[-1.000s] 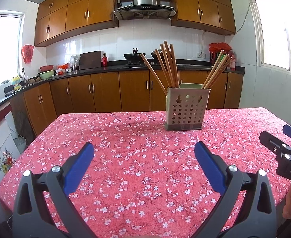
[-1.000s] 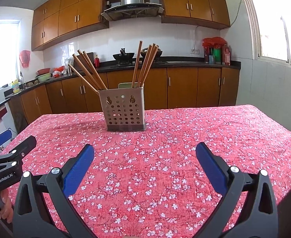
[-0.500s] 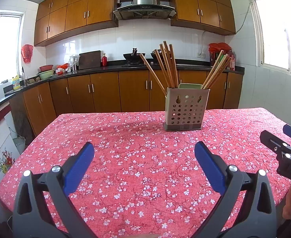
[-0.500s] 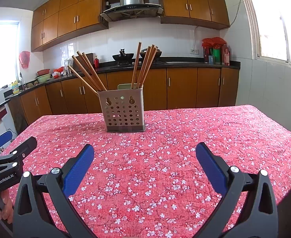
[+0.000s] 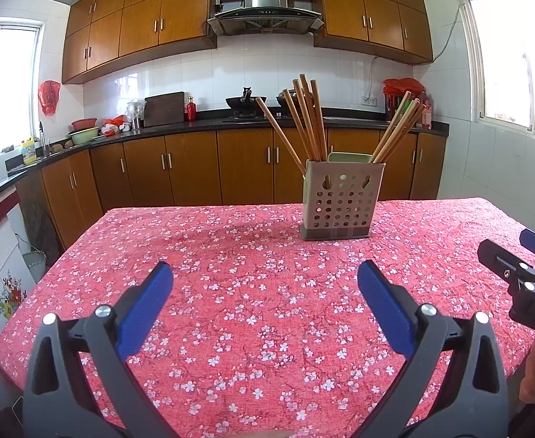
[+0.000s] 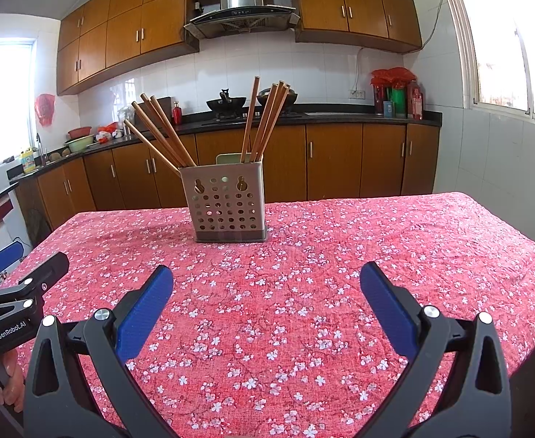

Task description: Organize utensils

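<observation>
A beige perforated utensil holder point(image 5: 337, 199) point(image 6: 228, 202) stands upright on the far middle of the red flowered tablecloth point(image 5: 260, 277). Several wooden chopsticks point(image 5: 306, 120) point(image 6: 158, 127) lean out of it in two bunches, one left and one right. My left gripper point(image 5: 265, 277) is open and empty, low over the near part of the table, well short of the holder. My right gripper point(image 6: 266, 277) is open and empty too, beside it on the right. Each gripper shows at the edge of the other's view.
The table point(image 6: 413, 241) ends at the left, right and far sides. Behind it runs a counter point(image 5: 158, 127) with bowls, a cutting board, a wok and bottles over brown cabinets. Windows stand at left and right.
Both views have drifted slightly, so the holder sits a touch higher in frame. Both grippers stay open and empty; the chopsticks have not moved.
</observation>
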`<action>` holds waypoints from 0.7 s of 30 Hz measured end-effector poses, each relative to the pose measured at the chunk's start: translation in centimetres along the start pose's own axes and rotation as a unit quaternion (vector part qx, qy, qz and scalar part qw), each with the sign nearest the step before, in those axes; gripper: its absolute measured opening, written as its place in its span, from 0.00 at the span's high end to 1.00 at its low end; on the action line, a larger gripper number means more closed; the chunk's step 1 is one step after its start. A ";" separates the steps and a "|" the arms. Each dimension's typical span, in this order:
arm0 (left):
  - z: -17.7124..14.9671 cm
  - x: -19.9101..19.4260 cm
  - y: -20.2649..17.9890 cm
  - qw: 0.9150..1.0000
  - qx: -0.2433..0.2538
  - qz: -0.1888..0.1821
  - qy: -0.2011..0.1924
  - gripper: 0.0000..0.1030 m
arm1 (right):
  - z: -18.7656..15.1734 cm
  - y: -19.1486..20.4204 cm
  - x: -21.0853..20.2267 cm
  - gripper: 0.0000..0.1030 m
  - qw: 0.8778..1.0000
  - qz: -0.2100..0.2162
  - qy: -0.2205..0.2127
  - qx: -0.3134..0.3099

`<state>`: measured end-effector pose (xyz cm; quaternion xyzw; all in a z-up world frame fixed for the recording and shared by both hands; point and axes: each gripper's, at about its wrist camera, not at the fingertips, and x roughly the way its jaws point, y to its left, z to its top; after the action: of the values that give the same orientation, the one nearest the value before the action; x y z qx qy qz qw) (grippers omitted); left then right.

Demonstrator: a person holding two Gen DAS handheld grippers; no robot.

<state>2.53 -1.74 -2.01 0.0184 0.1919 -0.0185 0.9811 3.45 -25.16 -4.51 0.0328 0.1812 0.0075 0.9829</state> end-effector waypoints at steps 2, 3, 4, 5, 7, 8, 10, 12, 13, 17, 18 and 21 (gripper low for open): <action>0.0 0.0 0.0 1.000 0.000 0.000 0.000 0.04 | 0.0 0.0 0.0 0.02 1.000 0.000 0.000 0.000; 0.0 0.0 0.0 1.000 -0.001 0.000 0.000 0.04 | 0.0 0.0 0.0 0.02 1.000 0.000 0.000 0.000; 0.0 0.0 0.1 1.000 0.000 0.000 0.000 0.04 | 0.0 0.0 0.0 0.02 1.000 0.000 0.001 0.000; 0.0 0.0 0.1 1.000 -0.001 -0.001 0.000 0.04 | 0.0 0.0 0.0 0.02 1.000 0.000 0.001 0.000; -0.1 0.1 0.2 1.000 -0.001 -0.002 0.001 0.04 | 0.0 -0.1 0.0 0.02 1.000 0.000 0.001 0.001; -0.1 0.1 0.2 1.000 -0.001 -0.002 0.002 0.04 | 0.0 0.0 0.1 0.02 1.000 0.000 0.002 0.001; -0.2 0.1 0.2 1.000 -0.001 -0.002 0.002 0.04 | 0.0 -0.1 0.1 0.02 1.000 0.000 0.002 0.001; -0.2 0.1 0.2 1.000 -0.001 -0.002 0.002 0.04 | 0.0 0.0 0.1 0.02 1.000 0.000 0.001 0.001; -0.3 0.1 0.2 1.000 -0.001 -0.002 0.002 0.04 | 0.0 -0.1 0.1 0.02 1.000 0.000 0.002 0.001; -0.3 0.1 0.2 1.000 -0.001 -0.002 0.002 0.04 | 0.0 0.0 0.1 0.02 1.000 0.000 0.002 0.001; -0.3 0.1 0.1 1.000 -0.001 -0.002 0.002 0.04 | 0.0 0.0 0.1 0.02 1.000 0.000 0.002 0.001; -0.2 0.1 0.2 1.000 -0.001 -0.002 0.002 0.04 | -0.1 -0.1 0.1 0.02 1.000 0.000 0.003 0.001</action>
<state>2.57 -1.58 -2.28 0.0169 0.1943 -0.0199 0.9806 3.55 -25.22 -4.64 0.0342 0.1838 0.0071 0.9823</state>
